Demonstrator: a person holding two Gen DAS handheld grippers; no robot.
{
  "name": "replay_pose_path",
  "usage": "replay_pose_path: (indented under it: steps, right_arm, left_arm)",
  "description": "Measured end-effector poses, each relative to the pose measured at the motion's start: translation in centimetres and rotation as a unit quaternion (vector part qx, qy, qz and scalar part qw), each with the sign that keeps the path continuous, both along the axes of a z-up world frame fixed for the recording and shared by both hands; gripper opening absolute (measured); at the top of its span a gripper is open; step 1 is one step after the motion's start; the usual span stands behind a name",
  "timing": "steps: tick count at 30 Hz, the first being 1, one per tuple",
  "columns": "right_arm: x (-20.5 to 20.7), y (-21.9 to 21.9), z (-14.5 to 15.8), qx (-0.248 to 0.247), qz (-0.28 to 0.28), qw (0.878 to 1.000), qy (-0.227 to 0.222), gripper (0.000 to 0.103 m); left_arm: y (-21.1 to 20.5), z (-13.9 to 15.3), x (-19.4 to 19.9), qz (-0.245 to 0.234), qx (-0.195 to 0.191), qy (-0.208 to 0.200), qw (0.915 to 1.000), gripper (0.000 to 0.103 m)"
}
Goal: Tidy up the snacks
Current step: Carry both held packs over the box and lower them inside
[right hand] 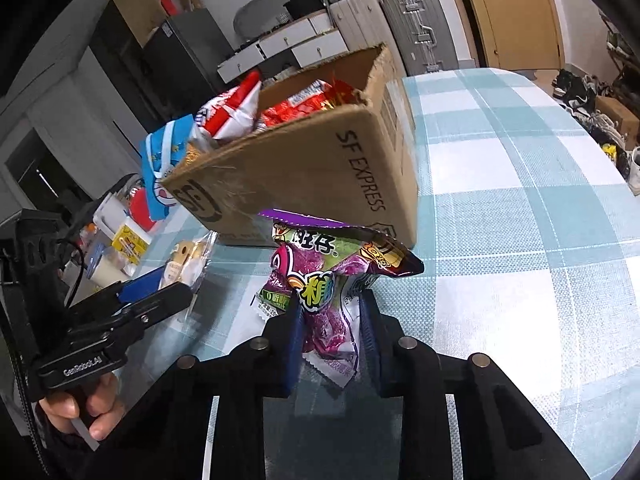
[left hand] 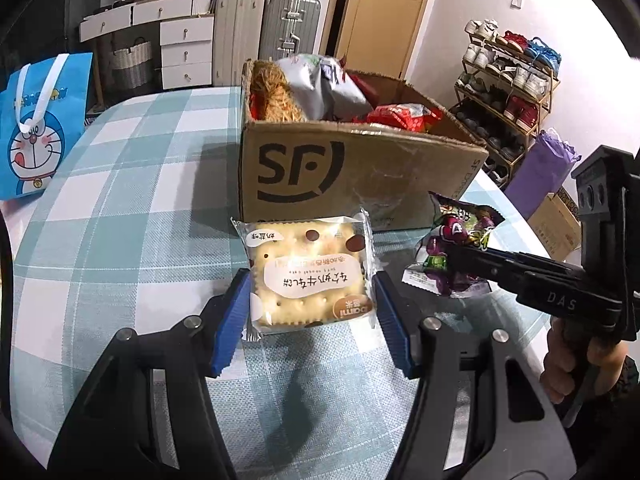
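Now the left claw (left hand: 310, 300) clamps a cracker packet (left hand: 308, 276) above the bench (left hand: 120, 208), just before the cardboard box (left hand: 352, 172) of snacks. Beside it, the right claw (right hand: 330, 336) pinches a purple candy bag (right hand: 324, 280) near the box's corner.

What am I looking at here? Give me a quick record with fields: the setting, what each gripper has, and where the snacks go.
Setting: table with blue-and-white checked cloth
Container: open brown cardboard box, already holding snack packs
Left gripper: closed on a square cracker packet
Right gripper: shut on a purple candy bag
Nearby: blue cartoon gift bag
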State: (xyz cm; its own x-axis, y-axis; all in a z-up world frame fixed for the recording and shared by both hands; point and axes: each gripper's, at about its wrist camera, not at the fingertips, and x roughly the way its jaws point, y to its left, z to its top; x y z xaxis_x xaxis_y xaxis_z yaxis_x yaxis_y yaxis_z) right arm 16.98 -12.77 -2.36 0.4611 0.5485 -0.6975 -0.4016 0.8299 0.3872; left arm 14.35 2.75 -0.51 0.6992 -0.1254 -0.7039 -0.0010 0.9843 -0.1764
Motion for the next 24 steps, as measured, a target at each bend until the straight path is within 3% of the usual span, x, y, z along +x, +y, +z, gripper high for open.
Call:
replay_pose_path:
  steps: [15,24]
  right_arm:
    - [-3.2,-1.0,6.1,0.014,-0.005,0.997,-0.081,0.026]
    - [-2.4,-0.9,9.5,0.001,-0.013,0.993,-0.117,0.026]
  left_arm:
    - [-0.4,6.4,-2.3,0.007,0.002,-0.073,0.9973,0.058]
    - [-0.4,10.5,-1.7,0.026,0.015,-0.103,0.9943,0.058]
